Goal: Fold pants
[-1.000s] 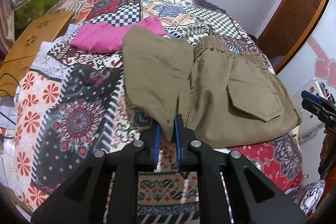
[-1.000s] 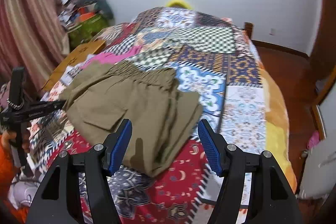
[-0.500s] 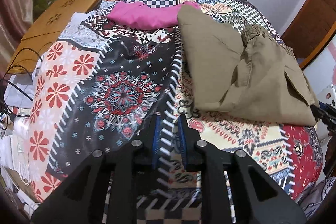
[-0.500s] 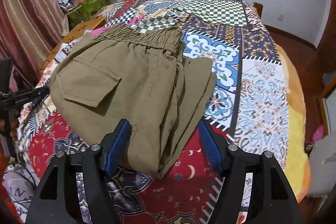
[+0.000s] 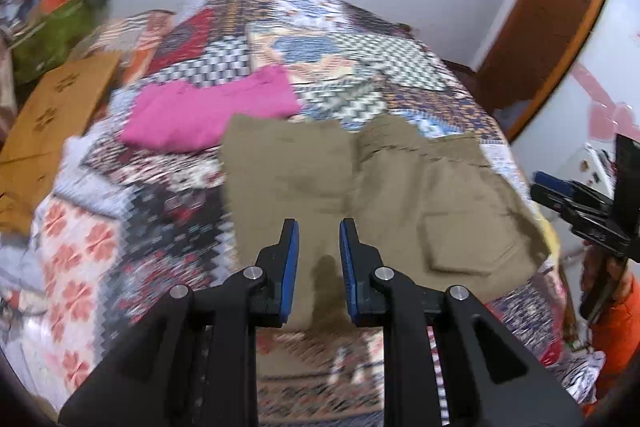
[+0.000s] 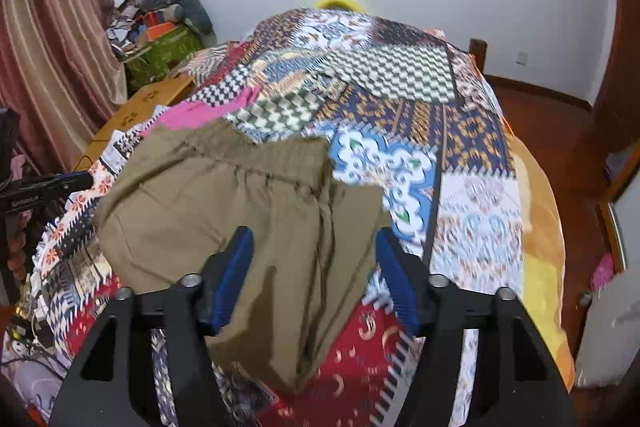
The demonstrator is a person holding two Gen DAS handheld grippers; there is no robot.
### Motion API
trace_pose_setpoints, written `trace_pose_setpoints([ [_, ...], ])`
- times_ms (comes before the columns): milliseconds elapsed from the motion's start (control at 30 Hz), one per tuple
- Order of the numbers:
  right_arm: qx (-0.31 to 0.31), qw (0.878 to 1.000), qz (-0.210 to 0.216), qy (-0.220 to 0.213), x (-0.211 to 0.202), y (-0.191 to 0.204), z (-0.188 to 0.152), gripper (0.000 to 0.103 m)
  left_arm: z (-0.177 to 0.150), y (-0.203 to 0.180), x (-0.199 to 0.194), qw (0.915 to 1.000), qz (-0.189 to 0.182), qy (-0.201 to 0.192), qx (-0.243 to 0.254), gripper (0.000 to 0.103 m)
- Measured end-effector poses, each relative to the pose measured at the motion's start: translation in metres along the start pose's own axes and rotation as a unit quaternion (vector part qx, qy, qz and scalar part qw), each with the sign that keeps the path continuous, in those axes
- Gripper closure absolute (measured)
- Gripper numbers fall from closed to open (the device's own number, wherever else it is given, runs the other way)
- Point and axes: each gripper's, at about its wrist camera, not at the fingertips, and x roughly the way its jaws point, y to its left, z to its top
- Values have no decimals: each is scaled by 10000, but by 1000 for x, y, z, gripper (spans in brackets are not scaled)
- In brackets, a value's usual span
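The olive-brown pants [image 5: 360, 195] lie folded on the patchwork bedspread [image 5: 168, 211], waistband at the far side and a cargo pocket [image 5: 468, 243] facing up. My left gripper [image 5: 319, 231] is open and empty, hovering over the near left part of the pants. My right gripper [image 6: 314, 247] is open wide and empty over the near edge of the pants [image 6: 240, 211]. The right gripper also shows at the right edge of the left wrist view [image 5: 576, 203]. The left gripper shows at the left edge of the right wrist view [image 6: 44, 187].
A folded pink garment [image 5: 208, 111] lies on the bed just beyond the pants. A wooden board [image 5: 52, 115] and a cluttered green box [image 6: 164, 51] stand left of the bed. Striped curtains [image 6: 48, 39] hang at the left. A wooden door [image 5: 548, 27] is at the right.
My left gripper has let go of the pants edge and opened, then swung back over the pants. The right gripper stayed open and rose slightly.
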Motion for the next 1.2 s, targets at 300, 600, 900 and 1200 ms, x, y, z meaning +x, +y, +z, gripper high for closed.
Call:
trace_pose_setpoints([
  [300, -501, 9974, 460, 219, 37, 23, 16, 83, 21, -54, 51, 9954, -571, 300, 714, 84],
  [600, -725, 9942, 149, 785, 73, 6, -1, 98, 22, -37, 95, 9923, -506, 732, 865, 90],
  [900, -645, 9939, 5, 897, 55, -6, -10, 95, 16, 2, 73, 9958, 65, 708, 580, 91],
  [1200, -127, 9978, -217, 616, 22, -21, 1, 66, 21, 49, 33, 9980, 558, 301, 60, 61],
])
